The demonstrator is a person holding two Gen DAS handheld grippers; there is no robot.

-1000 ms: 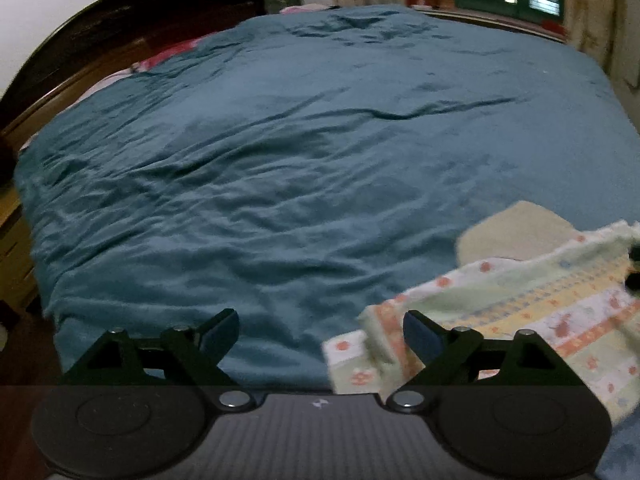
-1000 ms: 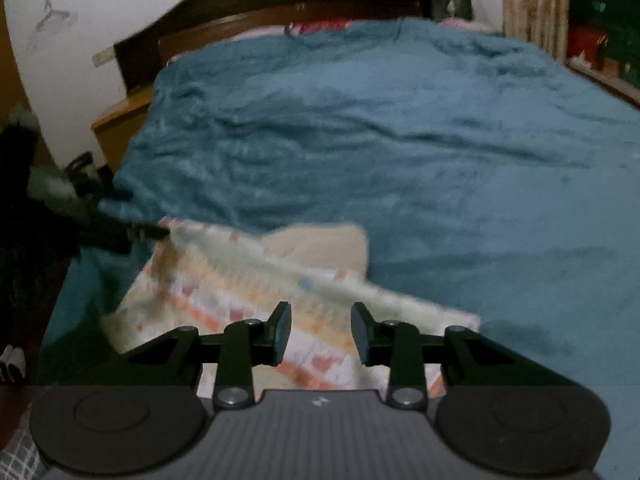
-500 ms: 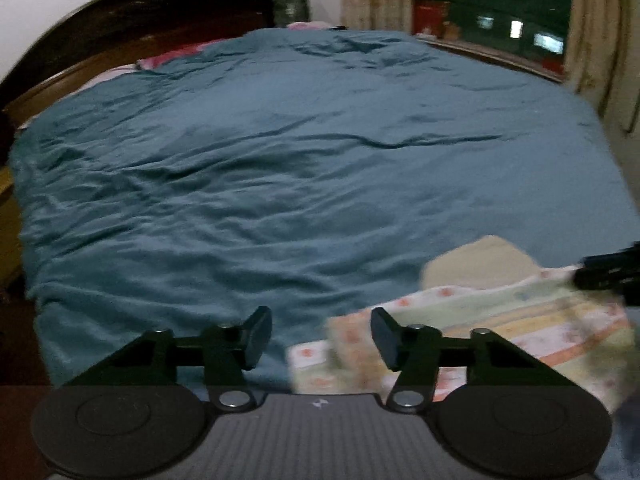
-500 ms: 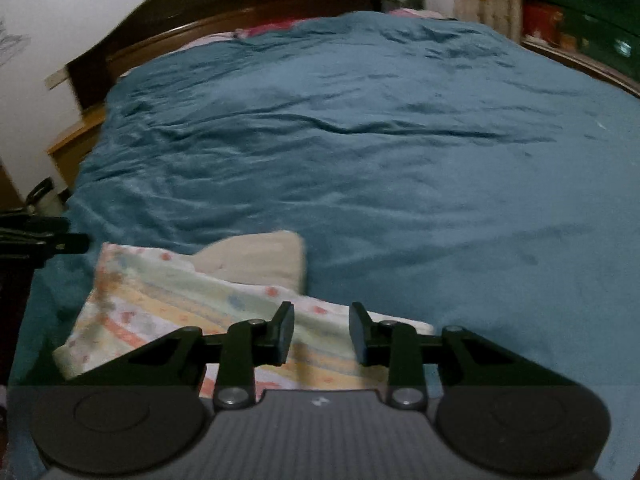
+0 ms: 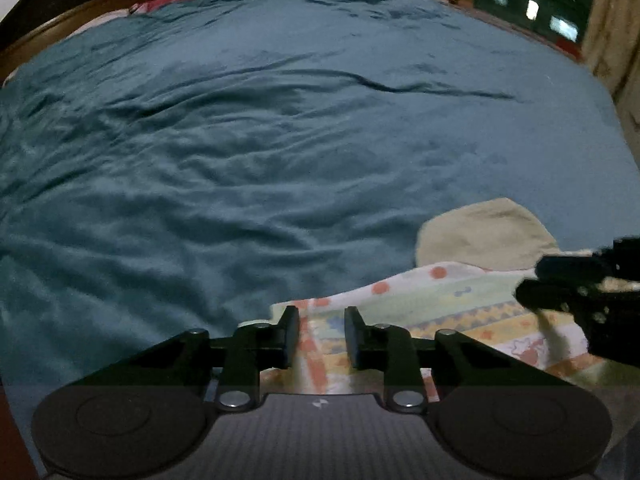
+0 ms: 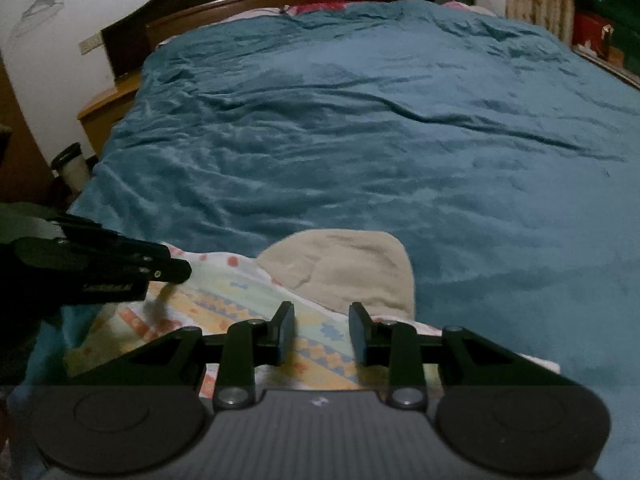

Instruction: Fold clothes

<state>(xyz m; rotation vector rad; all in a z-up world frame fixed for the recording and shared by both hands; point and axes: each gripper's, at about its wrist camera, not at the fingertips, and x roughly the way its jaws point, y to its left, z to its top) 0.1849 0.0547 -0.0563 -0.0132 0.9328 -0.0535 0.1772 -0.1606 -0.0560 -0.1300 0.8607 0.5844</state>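
The patterned cloth [image 5: 448, 312] lies at the lower right of the frame on the blue bed cover [image 5: 280, 140], with a beige cloth [image 5: 484, 232] just behind it. The left gripper [image 5: 322, 334] has just been closing, now narrow, with the cloth edge between its jaws; a real grip I cannot confirm. The right gripper [image 6: 322, 330] stands narrow over the cloth.

Both views are dim, with a cool bluish cast and visible grain. The teal bedspread [image 5: 280, 152] takes soft, even light; shallow shadows sit in its wrinkles. Above its far right corner, small window lights [image 5: 532, 10] glow and smear. The fisheye lens bows the bedspread's edges and blackens the frame corners. The patterned cloth [image 6: 240, 320] at its near edge looks soft and slightly blurred.
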